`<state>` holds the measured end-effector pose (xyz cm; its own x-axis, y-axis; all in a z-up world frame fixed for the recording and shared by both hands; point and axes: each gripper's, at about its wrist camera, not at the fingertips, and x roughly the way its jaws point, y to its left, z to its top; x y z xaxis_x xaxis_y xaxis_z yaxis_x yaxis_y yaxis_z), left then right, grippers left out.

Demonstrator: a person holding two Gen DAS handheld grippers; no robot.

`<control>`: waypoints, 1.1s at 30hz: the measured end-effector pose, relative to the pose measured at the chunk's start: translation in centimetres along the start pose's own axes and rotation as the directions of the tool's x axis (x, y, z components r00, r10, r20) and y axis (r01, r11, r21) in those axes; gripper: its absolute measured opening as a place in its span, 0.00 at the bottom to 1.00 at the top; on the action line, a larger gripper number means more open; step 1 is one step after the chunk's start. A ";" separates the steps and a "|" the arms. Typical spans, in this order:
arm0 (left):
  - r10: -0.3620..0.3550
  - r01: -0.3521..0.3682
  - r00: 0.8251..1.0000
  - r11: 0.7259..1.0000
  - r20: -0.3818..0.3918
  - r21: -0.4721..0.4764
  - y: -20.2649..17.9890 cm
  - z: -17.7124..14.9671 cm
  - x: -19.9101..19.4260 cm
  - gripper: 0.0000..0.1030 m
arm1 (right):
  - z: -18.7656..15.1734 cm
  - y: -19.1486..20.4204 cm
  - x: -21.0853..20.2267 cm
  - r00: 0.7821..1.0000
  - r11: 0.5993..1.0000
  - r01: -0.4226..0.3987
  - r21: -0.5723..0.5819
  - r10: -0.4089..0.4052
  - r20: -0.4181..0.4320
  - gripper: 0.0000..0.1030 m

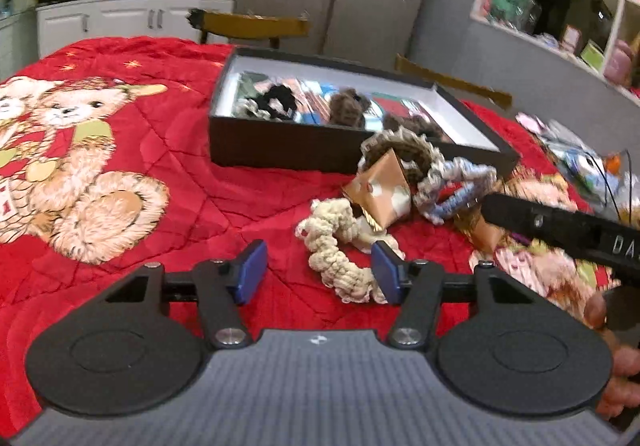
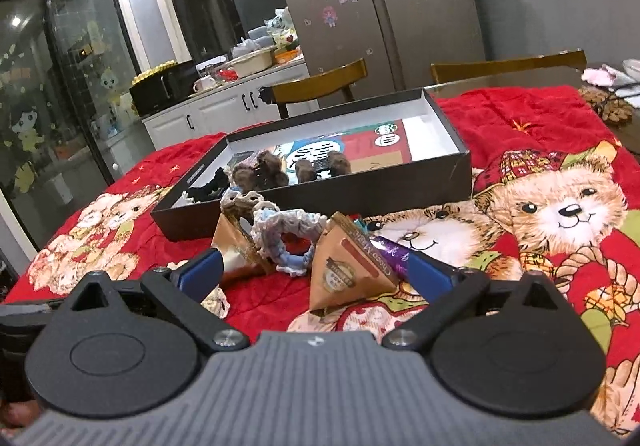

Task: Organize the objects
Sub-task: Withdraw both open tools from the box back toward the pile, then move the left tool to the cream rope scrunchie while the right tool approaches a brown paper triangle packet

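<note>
The left gripper [image 1: 318, 272] hangs low at centre frame in the left wrist view, jaws partly open. The cream scrunchie [image 1: 334, 252] lies on the red blanket [image 1: 160, 165] between the blue pads; the right-hand pad looks close against it, though I cannot tell whether it touches, and the other pad stands clear. Nothing is gripped yet.

The black box [image 1: 280, 147] sits at upper centre of that view, already holding dark and brown scrunchies. In front of its near wall lies the unsorted pile: a brown-and-grey scrunchie [image 1: 404, 149], a blue-and-white scrunchie [image 1: 456, 185] and a tan triangular packet [image 1: 380, 189].

In the right wrist view, the right gripper [image 2: 316, 274] is wide open at lower centre, with a second tan packet [image 2: 348, 274] standing between its fingers, nearer the right one; neither pad presses on it. A purple wrapper [image 2: 394, 252] lies just beside that packet.

The step in hand seems to be picking up the cream scrunchie for the box. Next, the left jaws need to centre over one strand of it and close firmly, since the soft ring will squash and may slip. Then it must lift clear of the packet that overlaps its far end, go over the box wall, and be released inside.
</note>
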<state>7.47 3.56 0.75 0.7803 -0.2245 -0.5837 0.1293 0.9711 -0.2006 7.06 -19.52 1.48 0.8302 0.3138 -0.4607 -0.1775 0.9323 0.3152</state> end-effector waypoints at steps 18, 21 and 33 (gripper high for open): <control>0.003 -0.005 1.000 0.998 0.031 0.062 -0.8 -0.7 -0.8 0.25 | -0.7 0.0 1.0 0.999 1.000 0.028 0.000 -0.028 -0.043 0.82; 0.011 -0.014 0.999 0.998 0.036 0.065 -0.8 -0.8 -0.9 0.25 | -0.7 0.0 1.3 0.998 0.999 0.045 -0.002 -0.045 -0.048 0.81; 0.034 -0.037 0.998 0.997 0.047 0.068 -0.8 -0.8 -1.0 0.25 | -0.8 0.0 1.5 0.993 0.995 0.099 -0.002 -0.099 -0.060 0.62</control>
<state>6.12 2.89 0.86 0.8122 -0.1871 -0.5526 0.1413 0.9821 -0.1248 7.87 -18.87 0.09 0.8104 0.2306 -0.5386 -0.0960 0.9591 0.2663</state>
